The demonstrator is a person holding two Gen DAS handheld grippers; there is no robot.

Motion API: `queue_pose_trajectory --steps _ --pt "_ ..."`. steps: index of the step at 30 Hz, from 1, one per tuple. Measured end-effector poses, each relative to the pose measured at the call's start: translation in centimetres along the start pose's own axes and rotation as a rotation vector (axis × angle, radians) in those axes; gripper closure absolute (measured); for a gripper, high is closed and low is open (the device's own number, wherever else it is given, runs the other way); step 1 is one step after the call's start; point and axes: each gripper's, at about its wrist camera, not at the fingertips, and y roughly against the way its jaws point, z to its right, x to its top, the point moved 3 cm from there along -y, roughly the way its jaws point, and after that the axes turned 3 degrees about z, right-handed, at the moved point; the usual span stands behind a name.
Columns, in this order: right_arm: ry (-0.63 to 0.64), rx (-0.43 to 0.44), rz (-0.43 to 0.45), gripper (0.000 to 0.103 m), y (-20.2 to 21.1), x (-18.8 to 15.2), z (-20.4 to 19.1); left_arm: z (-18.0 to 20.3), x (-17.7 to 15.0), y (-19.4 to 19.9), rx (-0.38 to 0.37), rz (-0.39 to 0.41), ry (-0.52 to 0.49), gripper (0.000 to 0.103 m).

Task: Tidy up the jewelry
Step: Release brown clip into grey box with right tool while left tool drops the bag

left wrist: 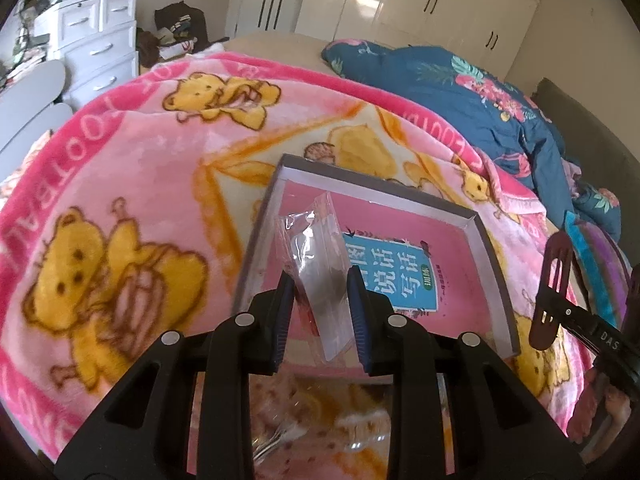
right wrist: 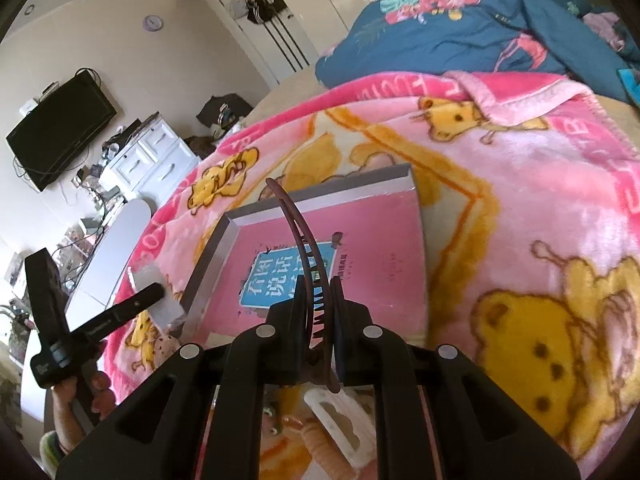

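Bedroom scene, bed covered by a pink bear-print blanket (left wrist: 132,168) with a blue floral quilt (left wrist: 460,80) bunched at its far side. On the blanket sits a shallow grey-walled box (left wrist: 256,240), its floor showing a pink book cover with a blue title panel (left wrist: 392,272).

Left gripper (left wrist: 320,280): blue-padded fingers (left wrist: 356,292) clamped on a small clear plastic bag (left wrist: 316,240). Bag stands up between the pads, crinkled top rising past the fingertips, lower edge hanging below them. Something dark and small inside the bag, too blurred to name. Bag is in the air over the box's near-left part, not touching it.

Right gripper (right wrist: 316,308): fingers squeezed tight on a dark brown hair clip (right wrist: 296,232) with a row of teeth near the pads. Clip's curved arm sticks out ahead of the fingertips, over the box (right wrist: 224,256) and the blue panel (right wrist: 280,276). Not resting on anything.

From the right wrist view, left gripper (right wrist: 152,294) is off to the left of the fingers, beside the box's outer wall. From the left wrist view, the clip (left wrist: 552,280) is far right of the fingers.

White drawer unit (left wrist: 100,40) and wardrobe doors (left wrist: 420,0) behind; wall TV (right wrist: 60,128) further off.
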Motion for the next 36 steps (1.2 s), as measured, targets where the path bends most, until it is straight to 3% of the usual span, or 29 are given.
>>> queue_pose_trajectory --steps 10,19,26,29,36 --pt "-0.032 -0.048 -0.065 0.092 -4.3 -0.5 1.4 0.9 -0.4 -3.7 -0.021 -0.068 -0.02 0.083" --pt "-0.079 -0.112 -0.071 0.09 -4.7 -1.5 3.4 0.6 -1.3 -4.6 -0.013 -0.099 -0.034 0.082" --pt "-0.07 -0.097 -0.013 0.067 -2.0 -1.3 3.2 0.5 -1.5 -3.8 -0.01 -0.086 -0.034 0.082" --pt "-0.049 -0.08 0.037 0.049 0.3 -1.1 2.7 0.5 -1.5 -3.1 -0.006 -0.078 -0.036 0.082" --pt "0.03 -0.095 0.131 0.03 5.1 -1.0 1.4 0.8 -0.9 -0.9 -0.011 -0.046 -0.041 0.07"
